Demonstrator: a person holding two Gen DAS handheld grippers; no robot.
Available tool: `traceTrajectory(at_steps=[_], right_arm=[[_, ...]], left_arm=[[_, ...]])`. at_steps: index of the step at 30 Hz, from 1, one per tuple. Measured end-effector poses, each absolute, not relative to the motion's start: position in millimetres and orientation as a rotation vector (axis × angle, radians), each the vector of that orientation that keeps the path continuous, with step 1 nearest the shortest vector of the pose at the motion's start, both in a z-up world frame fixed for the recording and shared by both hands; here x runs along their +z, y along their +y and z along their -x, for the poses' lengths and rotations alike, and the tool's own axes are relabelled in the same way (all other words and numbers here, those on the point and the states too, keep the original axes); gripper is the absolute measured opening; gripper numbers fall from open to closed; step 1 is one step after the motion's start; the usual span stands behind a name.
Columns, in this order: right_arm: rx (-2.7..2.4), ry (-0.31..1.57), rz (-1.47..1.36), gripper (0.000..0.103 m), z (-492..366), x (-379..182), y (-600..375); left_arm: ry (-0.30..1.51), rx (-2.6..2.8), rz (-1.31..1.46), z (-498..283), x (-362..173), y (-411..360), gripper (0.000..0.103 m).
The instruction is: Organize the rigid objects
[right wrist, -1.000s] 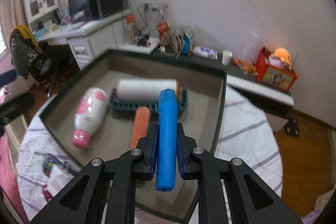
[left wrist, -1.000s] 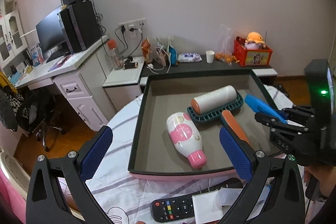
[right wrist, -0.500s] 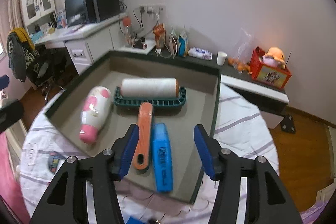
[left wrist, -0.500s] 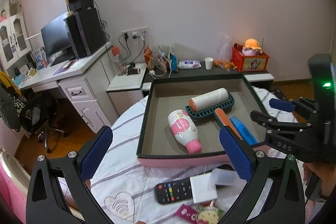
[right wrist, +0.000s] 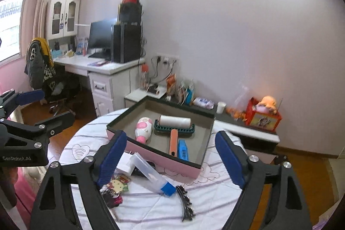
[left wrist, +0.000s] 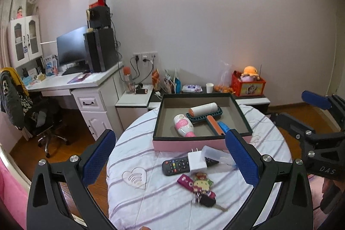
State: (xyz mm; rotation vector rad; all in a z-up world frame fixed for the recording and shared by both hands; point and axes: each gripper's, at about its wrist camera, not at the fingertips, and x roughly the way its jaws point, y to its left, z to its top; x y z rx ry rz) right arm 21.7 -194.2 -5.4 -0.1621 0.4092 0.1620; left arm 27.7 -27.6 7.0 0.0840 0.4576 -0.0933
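A pink-walled tray (left wrist: 202, 139) with a dark rim stands on the round table. In it lie a blue bar-shaped object (right wrist: 183, 150) (left wrist: 224, 127), next to the orange handle of a lint roller (left wrist: 203, 109) on its green base, and a pink-and-white bottle (left wrist: 183, 125). My right gripper (right wrist: 171, 154) hangs above the table in front of the tray. Its jaws are opening and nothing is between them. My left gripper (left wrist: 170, 154) is open and empty, back from the tray's near wall. Each gripper shows at the side of the other's view, the right gripper (left wrist: 301, 110) and the left gripper (right wrist: 45, 108).
On the striped cloth before the tray lie a black remote (left wrist: 175, 166), a white charger plug (left wrist: 196, 161), a clear tube with a blue cap (right wrist: 151, 174), a keychain with keys (left wrist: 198, 184) and a dark hair clip (right wrist: 185, 204). A desk, chair and low cabinet stand behind.
The right gripper let go of the blue object, which now lies in the tray beside the orange handle, and its jaws spread. Both grippers drew back and up from the tray.
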Motion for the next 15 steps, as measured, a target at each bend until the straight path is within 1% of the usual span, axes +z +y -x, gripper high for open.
traceTrajectory(at_steps=[5,6,8,15], right_arm=[[0.140,0.349,0.146,0.089,16.4,7.2,-192.9],[0.135,0.340,0.142,0.091,24.2,9.1,-192.8],[0.119,0.313,0.139,0.103,37.3,13.1,-192.1],[0.102,0.288,0.128,0.103,66.3,16.0,-192.6]], left_arm=[[0.422,-0.084,-0.093,3.9,18.3,-22.5,0.103],[0.411,-0.083,-0.093,10.2,21.1,-22.1,0.103],[0.393,-0.089,-0.092,22.1,25.0,-21.1,0.103],[0.379,-0.102,-0.098,48.9,28.0,-22.0,0.103]])
